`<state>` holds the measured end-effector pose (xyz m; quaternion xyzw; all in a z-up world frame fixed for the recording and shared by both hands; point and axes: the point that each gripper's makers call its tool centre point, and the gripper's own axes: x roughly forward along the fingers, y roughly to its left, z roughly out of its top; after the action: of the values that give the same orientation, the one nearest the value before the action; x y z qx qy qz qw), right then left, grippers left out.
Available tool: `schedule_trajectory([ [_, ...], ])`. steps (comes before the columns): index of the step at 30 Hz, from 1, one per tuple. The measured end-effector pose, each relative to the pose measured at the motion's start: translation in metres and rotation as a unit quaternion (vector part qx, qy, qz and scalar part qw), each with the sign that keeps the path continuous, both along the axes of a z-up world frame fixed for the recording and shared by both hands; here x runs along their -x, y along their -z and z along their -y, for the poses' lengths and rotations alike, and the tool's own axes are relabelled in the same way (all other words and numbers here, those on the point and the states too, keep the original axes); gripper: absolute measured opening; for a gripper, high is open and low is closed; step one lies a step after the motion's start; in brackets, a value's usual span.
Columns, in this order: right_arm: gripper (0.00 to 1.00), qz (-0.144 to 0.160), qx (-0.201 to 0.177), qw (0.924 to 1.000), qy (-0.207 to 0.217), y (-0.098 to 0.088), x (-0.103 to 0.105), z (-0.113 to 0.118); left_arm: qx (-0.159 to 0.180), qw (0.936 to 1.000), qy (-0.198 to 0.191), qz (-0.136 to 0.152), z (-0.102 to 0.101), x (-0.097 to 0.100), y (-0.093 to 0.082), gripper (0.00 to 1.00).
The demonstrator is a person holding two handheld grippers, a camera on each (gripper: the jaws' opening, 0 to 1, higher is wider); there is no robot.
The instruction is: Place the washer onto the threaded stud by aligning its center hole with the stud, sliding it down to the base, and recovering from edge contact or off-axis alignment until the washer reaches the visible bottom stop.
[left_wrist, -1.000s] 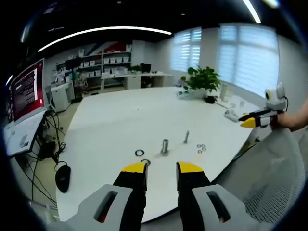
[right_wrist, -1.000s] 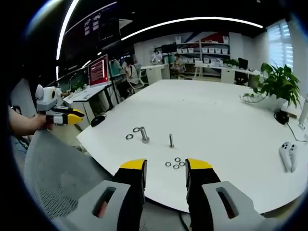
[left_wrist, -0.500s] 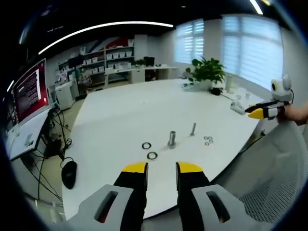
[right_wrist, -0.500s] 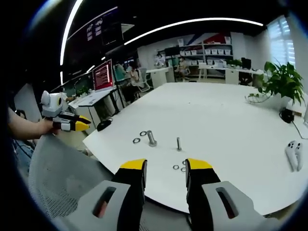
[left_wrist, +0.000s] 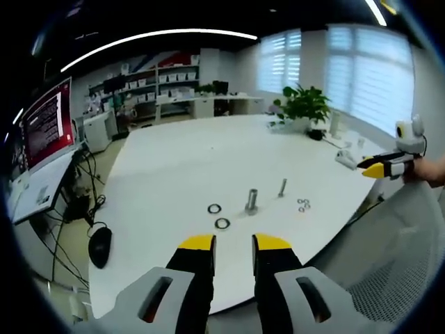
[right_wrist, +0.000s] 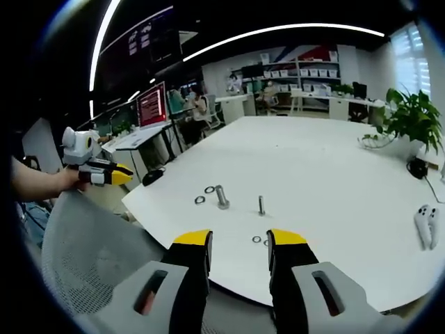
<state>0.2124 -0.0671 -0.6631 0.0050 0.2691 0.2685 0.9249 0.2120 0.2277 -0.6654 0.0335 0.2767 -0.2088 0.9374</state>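
On the white table (left_wrist: 174,160) stand a thick bolt-like stud (left_wrist: 251,200) and a thinner threaded stud (left_wrist: 282,187). Two dark washers (left_wrist: 217,216) lie left of the thick stud, and a cluster of small washers (left_wrist: 303,204) lies to the right. My left gripper (left_wrist: 233,243) hovers open off the table's near edge, nothing between its fingers. In the right gripper view the thick stud (right_wrist: 222,197), thin stud (right_wrist: 261,204), two washers (right_wrist: 204,195) and small washers (right_wrist: 257,240) show. My right gripper (right_wrist: 238,240) is open and empty, short of the table edge.
A grey mesh chair back (right_wrist: 90,250) sits below both grippers. A computer mouse (left_wrist: 100,245) and a monitor (left_wrist: 45,129) are at the left. A potted plant (left_wrist: 304,108) stands at the table's far side. A white controller (right_wrist: 424,226) lies on the table at the right.
Both views have shifted slightly, so both cameras moved; the studs and washers stay in place on the table. Both grippers remain open.
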Motion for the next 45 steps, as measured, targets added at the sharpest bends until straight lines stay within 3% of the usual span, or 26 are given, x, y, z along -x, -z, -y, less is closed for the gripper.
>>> schedule_trajectory([
  [7,0.35,0.003,-0.003,0.9999,0.014,-0.001,-0.002,0.005,0.009,0.9998,-0.013,0.007,-0.005,-0.002,-0.004,0.18],
  [15,0.35,-0.004,0.000,1.0000,0.008,0.001,-0.001,0.004,-0.004,0.9992,0.006,-0.040,0.003,0.005,0.014,0.21],
  [18,0.35,-0.004,-0.001,0.9999,0.009,0.001,-0.001,0.005,-0.002,0.9999,0.003,-0.013,0.001,0.002,0.004,0.20],
  [20,0.35,-0.004,-0.002,0.9999,0.012,0.001,-0.001,0.005,0.014,0.9995,-0.004,-0.027,0.000,0.002,0.008,0.22],
  [23,0.35,-0.004,-0.004,0.9999,0.013,0.000,-0.001,0.006,0.005,0.9994,0.000,-0.033,0.000,0.003,0.012,0.22],
  [30,0.35,0.001,-0.012,0.9998,0.016,-0.003,-0.002,0.005,0.003,0.9998,-0.007,-0.019,-0.003,0.000,0.008,0.24],
  [39,0.35,-0.002,-0.015,0.9998,0.014,-0.003,-0.001,0.004,0.001,0.9997,-0.011,-0.023,-0.004,0.000,0.009,0.26],
  [45,0.35,-0.001,-0.019,0.9997,0.015,-0.004,-0.002,0.003,0.001,0.9996,-0.029,0.001,-0.011,-0.003,0.000,0.27],
])
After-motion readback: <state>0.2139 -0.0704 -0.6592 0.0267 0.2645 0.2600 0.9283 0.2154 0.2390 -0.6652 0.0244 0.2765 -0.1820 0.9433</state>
